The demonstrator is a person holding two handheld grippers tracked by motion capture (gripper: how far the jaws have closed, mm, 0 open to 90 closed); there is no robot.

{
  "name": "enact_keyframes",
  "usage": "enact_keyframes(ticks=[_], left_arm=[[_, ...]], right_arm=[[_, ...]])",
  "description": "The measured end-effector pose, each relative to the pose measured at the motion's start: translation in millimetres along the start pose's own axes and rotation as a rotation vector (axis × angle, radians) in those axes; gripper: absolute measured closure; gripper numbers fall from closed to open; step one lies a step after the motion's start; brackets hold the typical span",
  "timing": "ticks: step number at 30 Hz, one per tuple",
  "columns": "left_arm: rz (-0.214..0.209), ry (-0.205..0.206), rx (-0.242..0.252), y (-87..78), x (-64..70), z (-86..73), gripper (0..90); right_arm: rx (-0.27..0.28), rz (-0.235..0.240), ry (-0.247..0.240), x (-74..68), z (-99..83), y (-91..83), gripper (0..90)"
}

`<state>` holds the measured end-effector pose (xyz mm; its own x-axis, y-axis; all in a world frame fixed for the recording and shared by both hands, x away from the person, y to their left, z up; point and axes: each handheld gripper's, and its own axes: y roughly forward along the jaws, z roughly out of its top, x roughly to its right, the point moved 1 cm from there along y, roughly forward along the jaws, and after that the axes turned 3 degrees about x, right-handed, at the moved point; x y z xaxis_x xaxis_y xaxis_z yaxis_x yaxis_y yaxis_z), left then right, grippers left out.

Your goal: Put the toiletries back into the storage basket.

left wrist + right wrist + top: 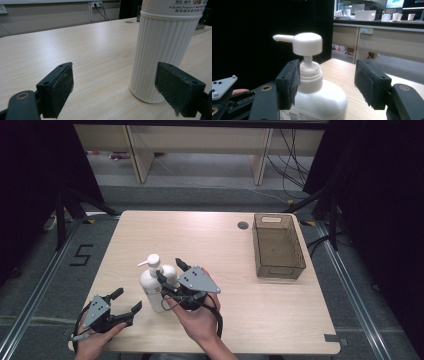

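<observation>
A white pump bottle [154,287] stands upright on the wooden table [250,310], near its front left. My right gripper [171,271] is open at the bottle's shoulder. In the right gripper view the pump head [307,43] and neck rise between the jaws of my right gripper [328,85]. The left jaw is at the neck collar and the right jaw stands well off. My left gripper [126,301] is open on the table to the left of the bottle. In the left gripper view the ribbed bottle body [162,55] stands just ahead of the right jaw of my left gripper [117,90].
A brown see-through basket [295,251] sits at the table's far right, with a round cable hole [243,225] beside it. Bare tabletop lies between the bottle and the basket. Beyond the table are a light wooden bench [200,140] and floor cables [292,157].
</observation>
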<state>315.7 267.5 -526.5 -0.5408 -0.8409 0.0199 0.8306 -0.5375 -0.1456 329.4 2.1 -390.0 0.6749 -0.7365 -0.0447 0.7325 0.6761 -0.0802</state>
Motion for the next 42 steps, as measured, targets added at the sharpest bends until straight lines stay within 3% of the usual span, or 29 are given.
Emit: enact_keyframes(ticks=[9, 13, 14, 18, 19, 20, 21, 22, 23, 27, 34, 42], left_arm=[[-0.008, -0.002, 0.014, 0.6, -0.4, -0.4, 14.7], [-0.005, 0.0, 0.011, 0.4, -0.2, -0.4, 14.7], [-0.005, 0.0, 0.011, 0.4, -0.2, -0.4, 14.7], [-0.009, 0.002, 0.012, 0.2, 0.0, -0.5, 14.7], [-0.009, 0.002, 0.013, 0.2, -0.1, -0.5, 14.7], [-0.009, 0.001, 0.013, 0.2, -0.1, -0.5, 14.7], [-0.01, 0.002, 0.013, 0.3, 0.0, -0.5, 14.7], [-0.01, 0.002, 0.013, 0.3, 0.0, -0.5, 14.7], [-0.011, 0.003, 0.013, 0.2, 0.0, -0.5, 14.7], [-0.009, 0.003, 0.011, 0.1, -0.2, -0.4, 14.7], [-0.009, 0.001, 0.01, 0.4, 0.2, -0.5, 14.7], [-0.009, 0.001, 0.01, 0.4, 0.3, -0.5, 14.8]], right_arm=[[-0.008, -0.007, 0.005, -7.8, 4.8, 6.3, 38.9], [0.011, -0.002, -0.029, -11.4, 3.5, 13.9, 39.7], [0.008, 0.007, -0.018, -13.7, 2.7, 15.3, 39.9], [0.008, -0.014, -0.035, -17.0, 3.6, 17.3, 40.6], [-0.008, -0.017, 0.0, -20.7, 5.1, 19.4, 41.0], [-0.008, -0.017, 0.0, -20.7, 5.1, 19.4, 41.0], [0.011, -0.023, -0.027, -20.2, 6.9, 22.3, 41.5], [0.011, -0.023, -0.027, -20.2, 6.9, 22.3, 41.5], [-0.025, -0.031, -0.01, -23.3, 7.7, 22.8, 42.1], [-0.013, -0.041, -0.035, -23.0, 8.2, 26.3, 43.0], [-0.034, -0.059, 0.005, -27.4, 10.6, 30.7, 44.3], [-0.04, -0.08, -0.019, -27.3, 11.6, 35.7, 47.3]])
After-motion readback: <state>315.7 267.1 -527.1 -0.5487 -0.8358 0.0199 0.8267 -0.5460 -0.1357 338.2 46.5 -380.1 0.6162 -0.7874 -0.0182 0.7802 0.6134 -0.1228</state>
